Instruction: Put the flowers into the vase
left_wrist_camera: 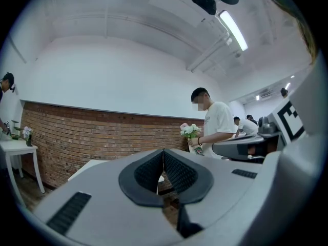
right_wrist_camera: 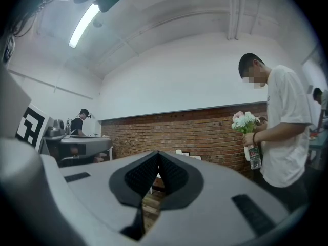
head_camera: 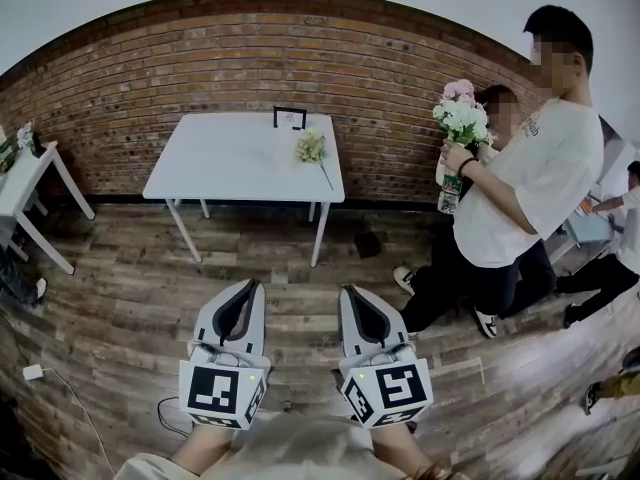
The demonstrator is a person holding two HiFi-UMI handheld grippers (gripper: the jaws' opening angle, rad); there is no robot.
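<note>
Holds left hand-held gripper (head_camera: pixel 243 293) and right hand-held gripper (head_camera: pixel 358 294) clenched, empty, side by side above near wood floor (head_camera: pixel 120 298). Faces far white bench (head_camera: pixel 220 158) bearing loose flowers (head_camera: pixel 312 148); far right, person (head_camera: pixel 520 188) clutching bouquet (head_camera: pixel 462 116).

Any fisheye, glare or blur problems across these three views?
Head view: heavy barrel distortion, the brick wall bows into an arc; lighting is even and the white table is bright but readable. Left gripper view: the ceiling strip light is blown out, with a round black vignette. Right gripper view: same vignette, and the light tube glares at upper left.
</note>
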